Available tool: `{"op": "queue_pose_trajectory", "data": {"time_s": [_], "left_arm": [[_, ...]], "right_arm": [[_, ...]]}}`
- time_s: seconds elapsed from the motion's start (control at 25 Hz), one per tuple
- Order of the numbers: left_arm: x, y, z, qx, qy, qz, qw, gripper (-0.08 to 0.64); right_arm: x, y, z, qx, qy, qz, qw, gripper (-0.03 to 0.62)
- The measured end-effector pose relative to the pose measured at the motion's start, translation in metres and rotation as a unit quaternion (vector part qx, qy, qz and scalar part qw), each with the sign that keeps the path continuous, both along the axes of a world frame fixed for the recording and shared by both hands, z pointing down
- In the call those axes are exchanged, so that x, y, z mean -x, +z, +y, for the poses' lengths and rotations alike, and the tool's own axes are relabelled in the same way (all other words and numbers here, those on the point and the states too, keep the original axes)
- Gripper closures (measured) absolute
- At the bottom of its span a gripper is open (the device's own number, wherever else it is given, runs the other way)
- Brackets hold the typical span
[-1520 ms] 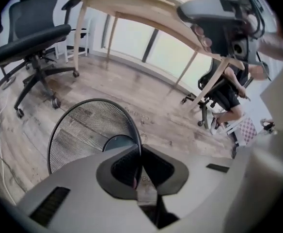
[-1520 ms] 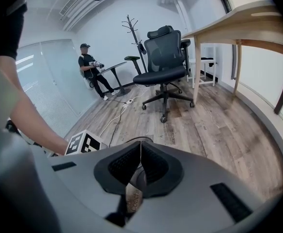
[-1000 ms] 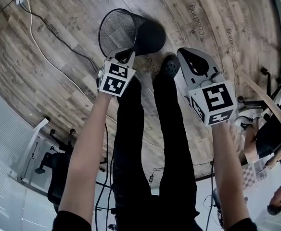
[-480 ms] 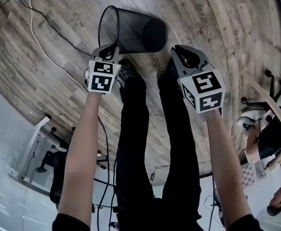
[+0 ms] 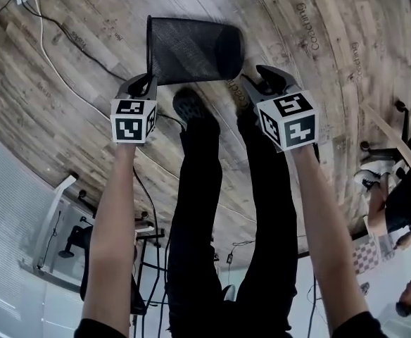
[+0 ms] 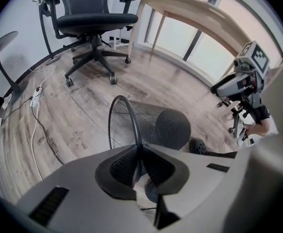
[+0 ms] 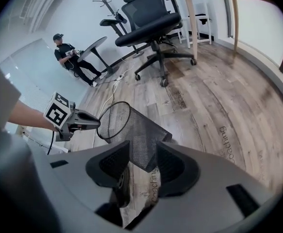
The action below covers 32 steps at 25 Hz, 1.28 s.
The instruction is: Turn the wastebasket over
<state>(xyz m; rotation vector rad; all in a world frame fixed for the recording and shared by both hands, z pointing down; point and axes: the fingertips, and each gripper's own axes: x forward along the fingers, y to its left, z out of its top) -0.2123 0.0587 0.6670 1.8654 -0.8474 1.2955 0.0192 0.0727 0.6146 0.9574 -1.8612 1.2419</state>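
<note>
**Basket's on its side, left claw has the rim**

The wastebasket (image 5: 191, 49) is sideways down at the wood floor (image 5: 318, 20) – can't tell if it's resting there or just off it. Your left claw (image 6: 140, 154) is at the basket's open mouth, pinched onto the wire rim. Your right claw (image 7: 144, 164) is at the basket's closed end. Its jaws have just been opening and stand spread – the bottom corner shows in the gap, but the pads aren't on it. Your shoes (image 5: 190, 106) sit just on your side of the basket.
</note>
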Motion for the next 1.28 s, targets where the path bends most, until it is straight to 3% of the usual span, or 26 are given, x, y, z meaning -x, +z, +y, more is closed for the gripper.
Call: {"op": "queue_pose_trajectory", "data": {"time_s": [0.36, 0.52, 0.8, 1.28], "left_arm": [[0.012, 0.02, 0.001, 0.03, -0.032, 0.013, 0.999, 0.515], [0.017, 0.024, 0.002, 0.033, -0.036, 0.021, 0.9986, 0.514], [0.024, 0.03, 0.005, 0.038, -0.04, 0.029, 0.998, 0.512], [0.034, 0.041, 0.0, 0.049, -0.062, 0.022, 0.9966, 0.512]], "right_arm": [[0.006, 0.075, 0.005, 0.037, 0.064, 0.005, 0.997, 0.347], [0.01, 0.103, 0.011, 0.06, 0.088, 0.002, 0.994, 0.337], [0.02, 0.129, 0.017, 0.08, 0.082, -0.01, 0.993, 0.333], [0.033, 0.136, 0.007, 0.061, 0.064, -0.024, 0.996, 0.347]]}}
